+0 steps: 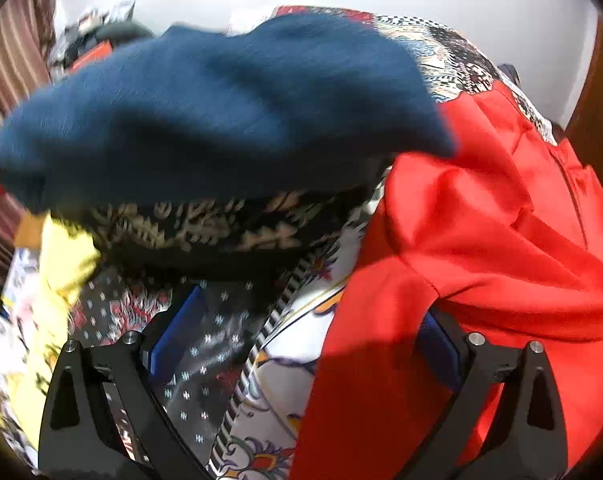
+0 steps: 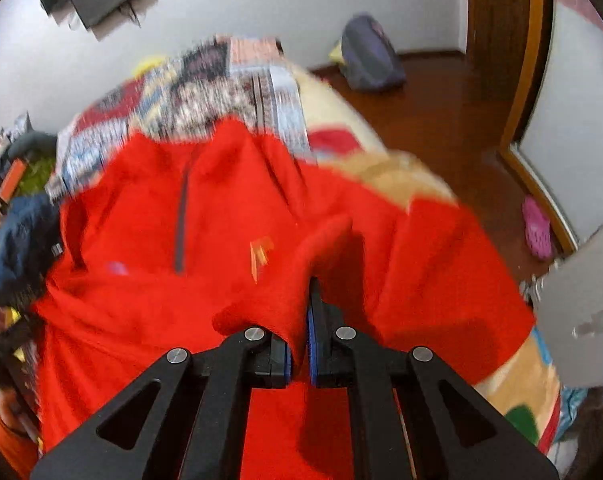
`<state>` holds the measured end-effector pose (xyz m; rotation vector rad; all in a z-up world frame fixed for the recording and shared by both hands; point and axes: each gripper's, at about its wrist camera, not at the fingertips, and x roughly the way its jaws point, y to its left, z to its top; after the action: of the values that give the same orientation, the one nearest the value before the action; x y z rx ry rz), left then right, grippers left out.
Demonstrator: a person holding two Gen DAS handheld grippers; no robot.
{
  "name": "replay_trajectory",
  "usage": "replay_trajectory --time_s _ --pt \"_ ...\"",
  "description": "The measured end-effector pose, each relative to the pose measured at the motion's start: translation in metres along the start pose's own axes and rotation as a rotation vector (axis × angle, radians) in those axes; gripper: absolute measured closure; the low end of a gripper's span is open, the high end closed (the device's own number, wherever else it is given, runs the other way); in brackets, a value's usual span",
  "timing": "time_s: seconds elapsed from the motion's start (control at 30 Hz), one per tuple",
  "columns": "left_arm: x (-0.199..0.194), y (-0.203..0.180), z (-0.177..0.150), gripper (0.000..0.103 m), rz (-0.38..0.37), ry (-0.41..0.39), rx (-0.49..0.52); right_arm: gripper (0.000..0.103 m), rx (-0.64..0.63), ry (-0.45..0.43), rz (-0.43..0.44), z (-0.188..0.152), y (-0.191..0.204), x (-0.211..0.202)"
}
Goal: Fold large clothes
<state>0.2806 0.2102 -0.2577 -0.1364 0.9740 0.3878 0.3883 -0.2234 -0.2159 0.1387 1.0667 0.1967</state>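
Fabric of the red jacket (image 2: 205,216) is filling the middle of the right wrist view, lying crumpled on the bed (image 2: 237,80) over a patterned cover. The right tool (image 2: 299,344) is nearly closed, and a fold of the red cloth is passing between its two blue pads, so it is gripping the jacket at the lower centre of the frame. The zipper and a small orange logo are showing to the left of the grip, so the front of the garment is facing up.

In the left wrist view the left tool (image 1: 301,344) is standing wide open and is holding nothing. Its right finger is lying against the edge of the red jacket at the lower right of the frame, and its left finger is over the patterned cover. A blue garment (image 1: 221,108) is lying on a dark patterned one in the upper part of this frame, and a yellow cloth (image 1: 61,264) is at the left.

I judge that the work is only beginning: the jacket is not yet flat. The next move is probably calling for the left tool to close on a second edge, so that both can spread the jacket out.
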Motion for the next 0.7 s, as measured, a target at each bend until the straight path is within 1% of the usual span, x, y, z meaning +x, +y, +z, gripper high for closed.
replay_trajectory --time_s 0.1,0.17,0.2,0.23,0.27,0.3,0.33,0.4,0.5,0.57,0.6,0.67,0.7 --pt "0.009 0.007 -0.011 0.003 -0.016 0.049 -0.005 0.097 -0.017 0.078 -0.015 -0.02 -0.007 0.014" --pt "0.013 0.008 -0.015 0.003 -0.021 0.062 0.003 0.091 -0.023 0.124 -0.018 -0.03 -0.01 0.019" --pt "0.013 0.009 -0.016 0.003 -0.024 0.061 0.003 0.084 -0.029 0.139 -0.019 -0.032 -0.01 0.02" --pt "0.015 0.009 -0.016 0.003 -0.027 0.061 0.001 0.075 -0.037 0.152 -0.022 -0.035 -0.011 0.018" --pt "0.016 0.011 -0.015 0.003 -0.035 0.063 -0.006 0.071 -0.048 0.162 -0.028 -0.037 -0.011 0.016" --pt "0.017 0.011 -0.016 0.003 -0.041 0.067 -0.011 0.062 -0.063 0.166 -0.041 -0.037 -0.011 0.011" --pt "0.016 0.015 -0.019 0.003 -0.047 0.07 -0.013 0.055 -0.08 0.164 -0.059 -0.037 -0.011 0.004" --pt "0.018 0.019 -0.021 0.002 -0.06 0.072 -0.014 0.049 -0.11 0.141 -0.081 -0.038 -0.011 -0.01" --pt "0.018 0.025 -0.026 0.002 -0.073 0.073 -0.014 0.046 -0.131 0.099 -0.105 -0.032 -0.007 -0.032" --pt "0.016 0.03 -0.029 0.002 -0.077 0.073 -0.011 0.046 -0.135 0.059 -0.113 -0.027 -0.001 -0.045" --pt "0.014 0.033 -0.036 0.002 -0.077 0.074 -0.01 0.045 -0.133 0.035 -0.11 -0.023 0.004 -0.052" --pt "0.015 0.03 -0.039 0.002 -0.077 0.074 -0.003 0.039 -0.131 -0.012 -0.074 -0.013 0.018 -0.06" --pt "0.015 0.031 -0.04 0.002 -0.078 0.072 0.002 0.033 -0.134 -0.029 -0.057 -0.009 0.025 -0.061"
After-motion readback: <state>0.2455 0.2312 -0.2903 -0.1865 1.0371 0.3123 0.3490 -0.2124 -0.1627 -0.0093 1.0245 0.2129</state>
